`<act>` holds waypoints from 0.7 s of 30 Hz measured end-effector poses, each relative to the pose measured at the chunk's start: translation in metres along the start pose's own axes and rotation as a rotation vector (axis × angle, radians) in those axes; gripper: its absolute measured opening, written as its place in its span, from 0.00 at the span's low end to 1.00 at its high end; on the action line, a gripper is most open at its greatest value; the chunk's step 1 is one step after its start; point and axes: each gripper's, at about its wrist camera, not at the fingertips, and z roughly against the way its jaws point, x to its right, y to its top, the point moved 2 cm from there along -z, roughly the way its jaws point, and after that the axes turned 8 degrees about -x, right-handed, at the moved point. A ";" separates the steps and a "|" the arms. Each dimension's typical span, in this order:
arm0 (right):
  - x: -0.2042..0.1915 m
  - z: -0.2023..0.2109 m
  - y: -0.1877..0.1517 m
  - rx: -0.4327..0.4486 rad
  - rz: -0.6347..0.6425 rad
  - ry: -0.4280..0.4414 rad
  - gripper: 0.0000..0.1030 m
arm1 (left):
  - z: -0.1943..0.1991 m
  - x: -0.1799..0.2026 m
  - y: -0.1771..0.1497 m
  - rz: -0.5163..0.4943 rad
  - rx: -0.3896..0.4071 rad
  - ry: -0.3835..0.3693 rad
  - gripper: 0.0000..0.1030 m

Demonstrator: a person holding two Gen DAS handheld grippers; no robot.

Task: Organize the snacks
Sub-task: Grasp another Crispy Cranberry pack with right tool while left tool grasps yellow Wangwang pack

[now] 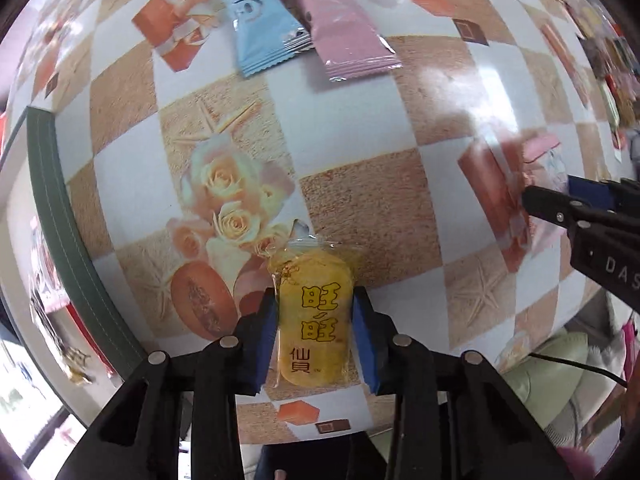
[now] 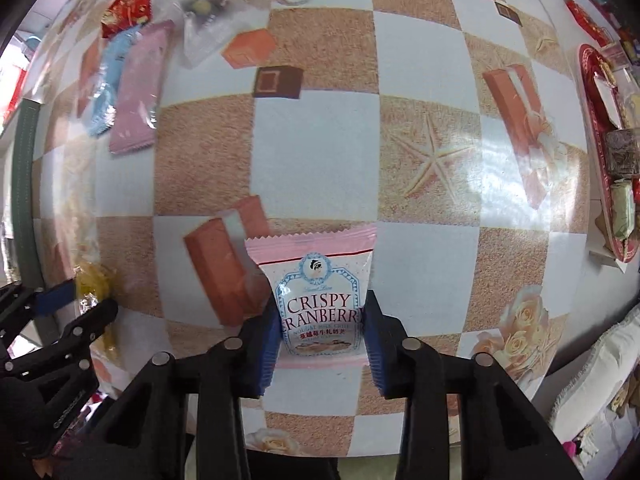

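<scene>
My left gripper point(image 1: 314, 308) is shut on a yellow rice cracker packet point(image 1: 314, 316) with Chinese print, held above the patterned tablecloth. My right gripper point(image 2: 322, 316) is shut on a pink and white Crispy Cranberry packet point(image 2: 320, 300). That packet also shows blurred in the left wrist view point(image 1: 546, 160), with the right gripper point(image 1: 560, 200) at the right edge. The left gripper point(image 2: 68, 304) and its yellow packet point(image 2: 94, 286) show at the left of the right wrist view. A blue packet point(image 1: 264, 20) and a pink packet point(image 1: 340, 24) lie side by side at the far side of the table.
A red packet point(image 2: 128, 8) and a clear-wrapped sweet point(image 2: 204, 12) lie near the blue packet point(image 2: 106, 80) and pink packet point(image 2: 138, 84). A red tray point(image 2: 600, 152) with several wrapped snacks stands at the right. The table's green edge point(image 1: 52, 200) runs down the left.
</scene>
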 end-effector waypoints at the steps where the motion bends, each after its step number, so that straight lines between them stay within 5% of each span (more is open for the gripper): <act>1: 0.001 0.000 -0.001 -0.004 -0.017 0.033 0.38 | 0.003 -0.003 0.002 0.002 0.004 -0.016 0.38; 5: 0.010 0.014 -0.004 0.023 -0.102 0.194 0.38 | 0.040 -0.029 0.022 -0.001 0.069 -0.091 0.38; 10: 0.020 0.029 -0.012 0.058 -0.178 0.279 0.38 | 0.071 -0.074 0.023 -0.006 0.159 -0.117 0.38; 17: -0.012 0.048 -0.046 0.047 -0.179 0.298 0.38 | 0.110 -0.118 0.014 0.043 0.212 -0.117 0.38; 21: -0.029 0.057 -0.039 0.053 -0.132 0.275 0.38 | 0.089 -0.115 0.023 0.082 0.241 -0.105 0.38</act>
